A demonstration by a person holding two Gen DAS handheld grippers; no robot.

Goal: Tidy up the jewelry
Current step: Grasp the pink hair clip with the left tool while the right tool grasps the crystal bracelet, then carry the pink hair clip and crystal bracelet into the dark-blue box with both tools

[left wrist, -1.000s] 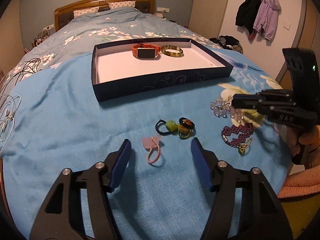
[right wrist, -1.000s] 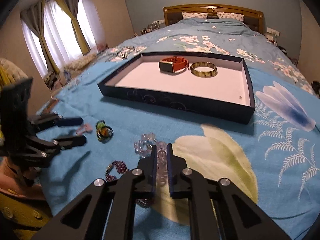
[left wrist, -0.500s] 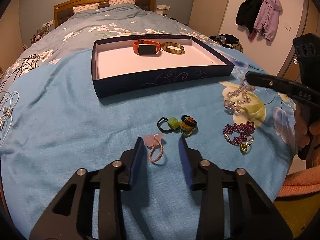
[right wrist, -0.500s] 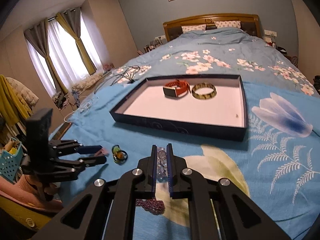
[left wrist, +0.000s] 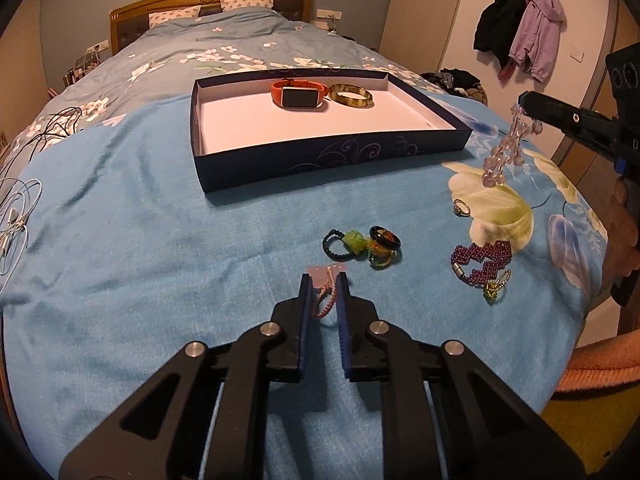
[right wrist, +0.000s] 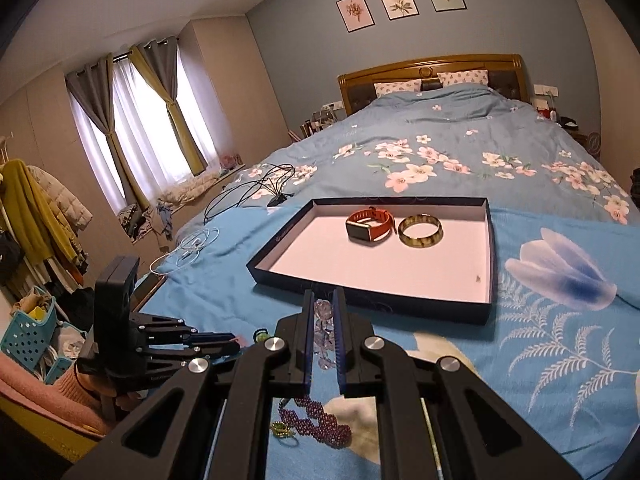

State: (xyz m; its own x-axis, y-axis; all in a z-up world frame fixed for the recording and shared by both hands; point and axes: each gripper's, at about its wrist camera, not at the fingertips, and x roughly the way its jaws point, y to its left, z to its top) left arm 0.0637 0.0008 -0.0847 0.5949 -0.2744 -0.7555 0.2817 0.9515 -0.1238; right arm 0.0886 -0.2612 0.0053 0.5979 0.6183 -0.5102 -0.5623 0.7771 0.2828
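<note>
A: While the right gripper (right wrist: 322, 312) is lifting away from the bedspread (left wrist: 160, 240), its jaws are clamping the clear bead bracelet (left wrist: 505, 148), which a second ago was lying on the cover and is now dangling free, near the box's (left wrist: 332, 156) front right corner.

B: And the left gripper (left wrist: 323, 294)?

A: Its jaws have just been closing. They are now pinching the pink cord ring (left wrist: 326, 296), which is still resting on the cover, well in front of the box.

B: Meaning for the sorting?

A: Two pieces are being picked at once. I am judging both as heading for the box, where the orange watch (left wrist: 298, 94) and green bangle (left wrist: 351, 96) are sitting against its far wall.

B: Left over?

A: The purple bead bracelet (left wrist: 482, 262) and small rings are waiting in front of the box.
</note>
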